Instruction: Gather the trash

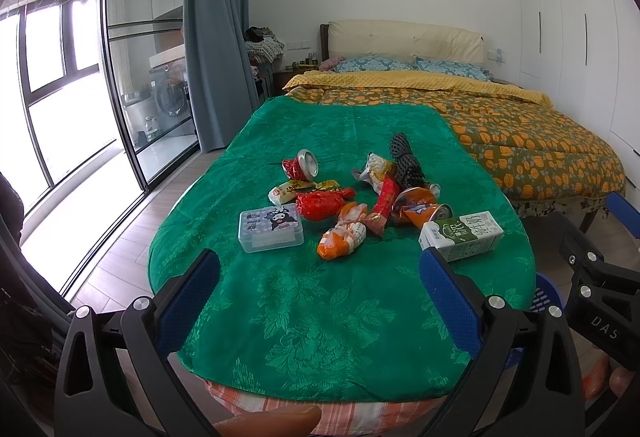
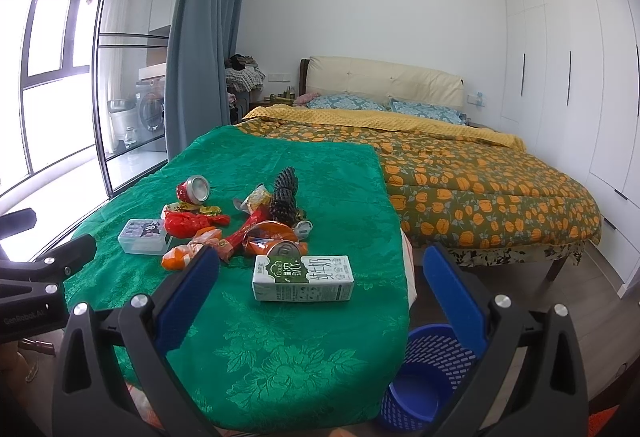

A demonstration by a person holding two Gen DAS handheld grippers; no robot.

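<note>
— Green brocade cloth over the tabletop, litter heaped mid-cloth. Both claws hang back at the near edge: left claw spread wide, nothing in it; right claw wide too, empty.

— Step in hand?

— Looks like the very start, nothing gathered yet. Blue basket sits on the floor just beside the tabletop's right edge, seemingly empty.

— Nearest piece?

— Milk carton, white and green, lying on its side, apart from the heap on the near right. Behind it an orange can, dented, then crumpled wrappers in red and orange, a red can on its side, a clear plastic box.

— Next move?

— My guess: right claw reaches forward, closes across the carton's narrow sides, then swings right and down to the basket. Carton seems rigid enough; the wrappers would be fiddlier.
</note>
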